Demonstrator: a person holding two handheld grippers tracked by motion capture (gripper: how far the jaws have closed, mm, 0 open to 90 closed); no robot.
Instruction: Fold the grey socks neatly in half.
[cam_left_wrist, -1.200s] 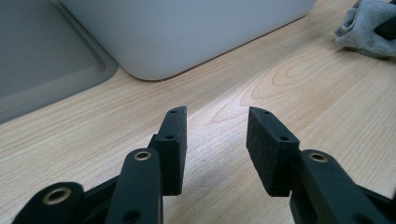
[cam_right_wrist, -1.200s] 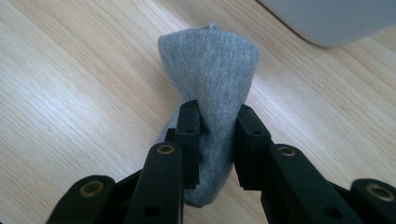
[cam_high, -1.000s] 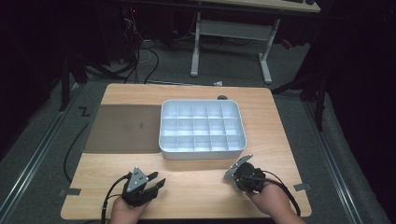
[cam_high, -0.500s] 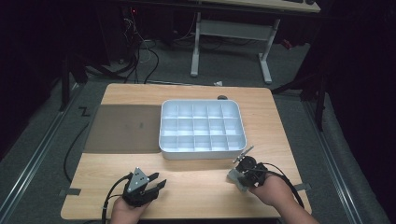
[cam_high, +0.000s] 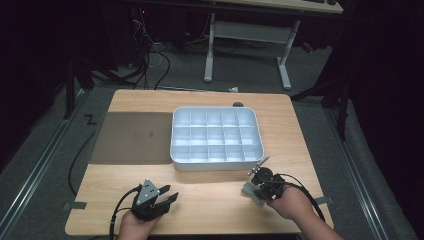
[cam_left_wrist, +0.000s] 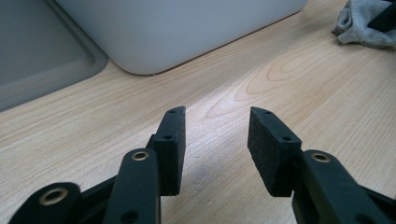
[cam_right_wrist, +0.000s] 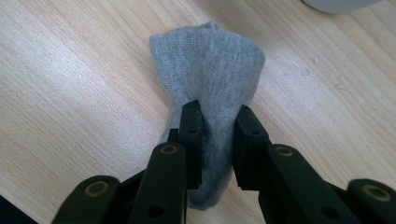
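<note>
Compartment tray sits mid-frame on the table, mat touching its left, cloth lower right.

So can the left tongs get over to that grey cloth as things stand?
Probably yes: bare wood lies between the left tongs and the grey cloth, but the right tongs are already pinching it.

Left gripper, jaws apart, faces white tray on table.

A small grey knit cloth lies bunched on the wooden table, pinched upward.
</note>
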